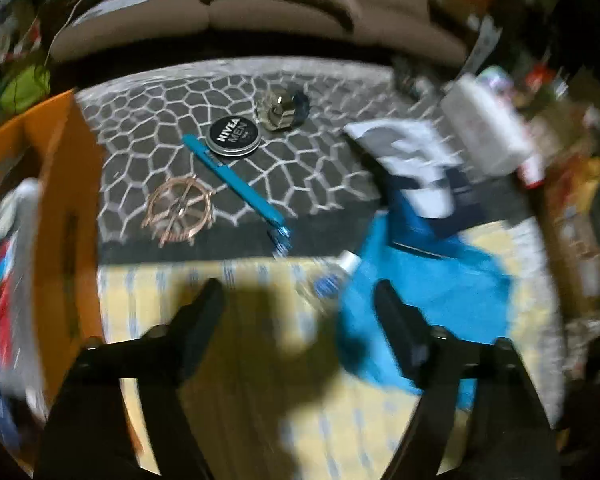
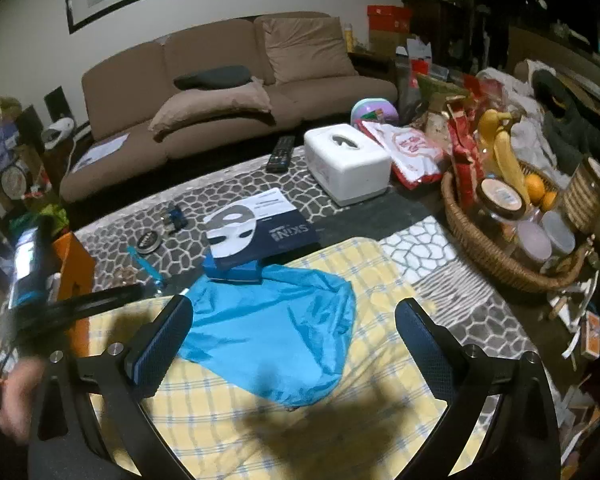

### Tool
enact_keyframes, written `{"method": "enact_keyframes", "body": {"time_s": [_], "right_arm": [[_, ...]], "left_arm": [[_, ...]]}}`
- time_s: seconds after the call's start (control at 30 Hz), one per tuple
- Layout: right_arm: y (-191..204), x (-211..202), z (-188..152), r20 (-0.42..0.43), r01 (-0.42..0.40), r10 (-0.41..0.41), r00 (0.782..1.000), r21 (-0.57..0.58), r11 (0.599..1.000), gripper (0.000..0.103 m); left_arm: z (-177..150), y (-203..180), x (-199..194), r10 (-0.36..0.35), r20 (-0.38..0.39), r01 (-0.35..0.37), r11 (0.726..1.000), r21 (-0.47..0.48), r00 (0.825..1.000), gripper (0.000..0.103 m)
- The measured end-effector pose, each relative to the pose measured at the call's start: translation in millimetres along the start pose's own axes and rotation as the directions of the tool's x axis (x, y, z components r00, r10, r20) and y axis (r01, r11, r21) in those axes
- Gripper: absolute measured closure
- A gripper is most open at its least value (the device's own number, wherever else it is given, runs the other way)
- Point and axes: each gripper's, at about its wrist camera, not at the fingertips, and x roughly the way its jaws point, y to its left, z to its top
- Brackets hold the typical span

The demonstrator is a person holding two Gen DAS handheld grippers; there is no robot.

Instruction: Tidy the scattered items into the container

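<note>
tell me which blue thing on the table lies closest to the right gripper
The crumpled blue cloth, lying between the open right gripper fingers; the blue pen and blue box sit farther back.
</note>
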Motion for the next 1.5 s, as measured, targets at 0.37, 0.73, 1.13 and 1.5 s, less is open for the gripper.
{"method": "enact_keyframes", "body": {"time_s": [0.37, 0.73, 1.13, 1.5], "right_arm": [[8.5, 14.0, 6.2, -0.051, -0.027, 0.026, 0.998, -0.021, 0.999, 0.001], [1.3, 28.3, 3.0, -0.100, -0.116, 0.122, 0.988, 0.060, 0.991, 0.001], [40.8, 16.8, -11.7, -0.016, -0.212, 0.211, 0.977, -0.096, 0.973, 0.044], [103.5, 33.2, -35.0, -0.072, -0.297, 0.295, 0.953, -0.426, 0.854, 0.001]], "left_arm": [[-1.5, 21.9, 60.6, 0.015, 0.010, -0.013, 0.985, -0.173, 1.000, 0.094], [-63.3, 35.2, -40.6, -0.067, 0.030, 0.068, 0.997, -0.025, 0.997, 0.095], [-136.8, 77.0, -173.3, 0.064, 0.245, -0.066, 0.998, 0.003, 0.967, 0.095], [-116.6, 127.1, -218.7, 0.070, 0.352, -0.040, 0.995, -0.091, 0.933, 0.095]]}}
